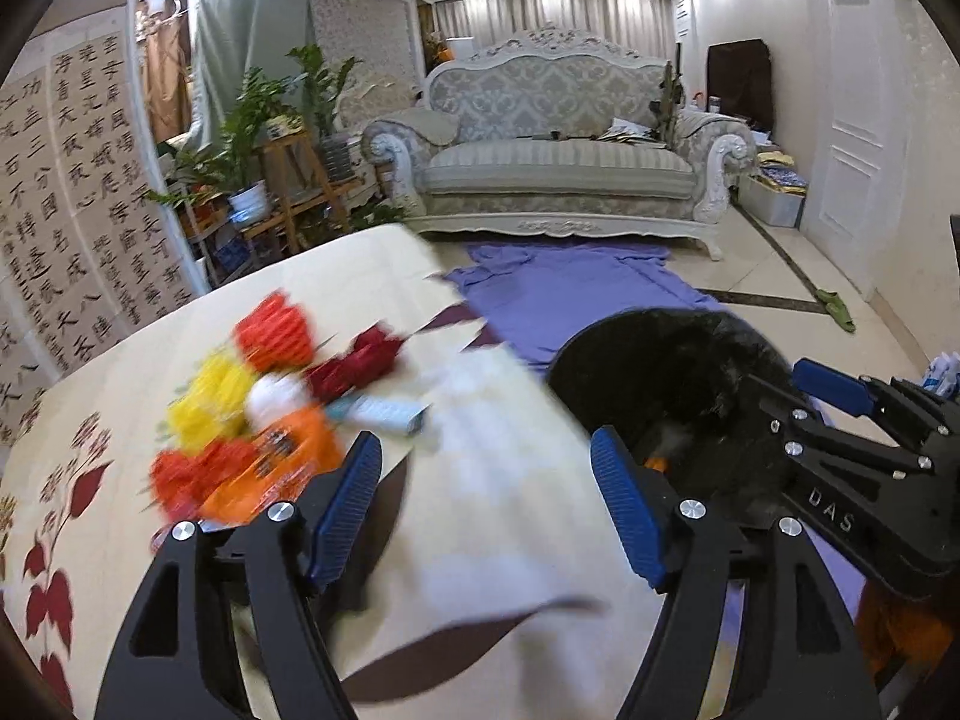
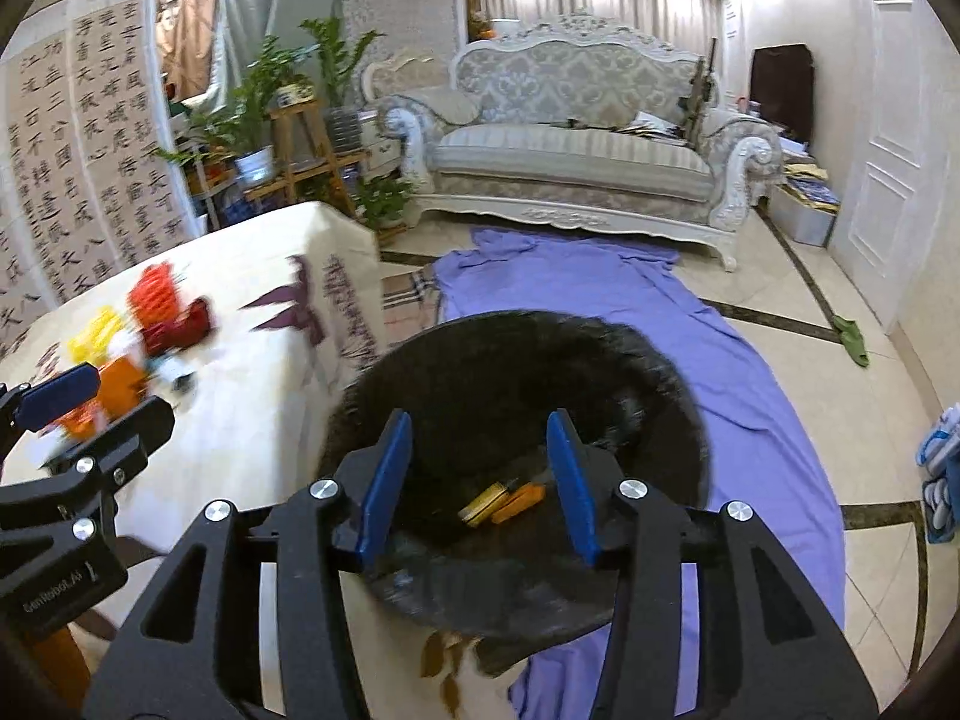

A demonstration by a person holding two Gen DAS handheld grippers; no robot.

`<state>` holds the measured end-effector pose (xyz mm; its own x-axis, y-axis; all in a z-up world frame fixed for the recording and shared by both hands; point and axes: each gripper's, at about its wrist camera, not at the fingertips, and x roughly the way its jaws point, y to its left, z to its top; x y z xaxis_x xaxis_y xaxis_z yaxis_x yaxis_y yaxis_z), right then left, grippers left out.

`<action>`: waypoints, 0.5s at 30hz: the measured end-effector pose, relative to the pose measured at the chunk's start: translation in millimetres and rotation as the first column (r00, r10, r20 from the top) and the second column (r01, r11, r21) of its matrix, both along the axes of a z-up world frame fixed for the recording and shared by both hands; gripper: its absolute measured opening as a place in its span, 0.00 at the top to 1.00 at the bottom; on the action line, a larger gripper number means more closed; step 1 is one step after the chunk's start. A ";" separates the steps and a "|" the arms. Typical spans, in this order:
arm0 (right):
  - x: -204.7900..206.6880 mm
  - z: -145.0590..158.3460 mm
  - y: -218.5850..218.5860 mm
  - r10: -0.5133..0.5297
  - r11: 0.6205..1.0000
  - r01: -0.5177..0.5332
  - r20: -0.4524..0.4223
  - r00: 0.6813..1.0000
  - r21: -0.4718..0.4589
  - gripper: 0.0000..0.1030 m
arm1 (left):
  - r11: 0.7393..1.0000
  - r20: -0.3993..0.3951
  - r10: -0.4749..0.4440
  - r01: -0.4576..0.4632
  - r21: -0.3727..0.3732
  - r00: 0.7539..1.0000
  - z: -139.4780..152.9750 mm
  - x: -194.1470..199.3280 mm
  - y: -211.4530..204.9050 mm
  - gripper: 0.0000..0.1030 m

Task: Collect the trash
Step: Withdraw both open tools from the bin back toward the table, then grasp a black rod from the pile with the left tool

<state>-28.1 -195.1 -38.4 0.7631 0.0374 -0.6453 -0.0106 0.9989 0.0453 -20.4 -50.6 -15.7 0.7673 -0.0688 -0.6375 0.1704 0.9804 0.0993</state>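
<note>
While the left gripper is hanging with jaws wide apart over the table, holding nothing, the right gripper is hovering, jaws parted and empty, above the black bin just off the table's edge. Wrappers are lying heaped near the table's left side.

Each hand-held gripper has black arms, blue ribbed pads, silver screws.

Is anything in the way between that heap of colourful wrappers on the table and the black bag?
Nothing visible blocks it. The wrappers lie on the tablecloth, and the black bag gapes beside the table edge, some trash already inside.
</note>
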 end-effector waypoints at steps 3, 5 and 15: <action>-9.6 -4.1 21.3 0.050 0.999 -0.050 -0.014 0.999 0.006 0.55 | 0.999 -0.017 0.036 -0.036 0.008 0.999 -5.4 -13.4 20.3 0.32; -14.5 -6.4 33.7 0.077 0.997 -0.077 -0.021 0.997 0.008 0.55 | 0.998 -0.031 0.062 -0.062 0.011 0.998 -8.5 -20.8 35.0 0.32; -32.6 -14.0 80.9 0.181 0.983 -0.181 -0.042 0.983 0.000 0.55 | 0.991 -0.101 0.133 -0.134 0.002 0.986 -29.9 -36.6 72.6 0.43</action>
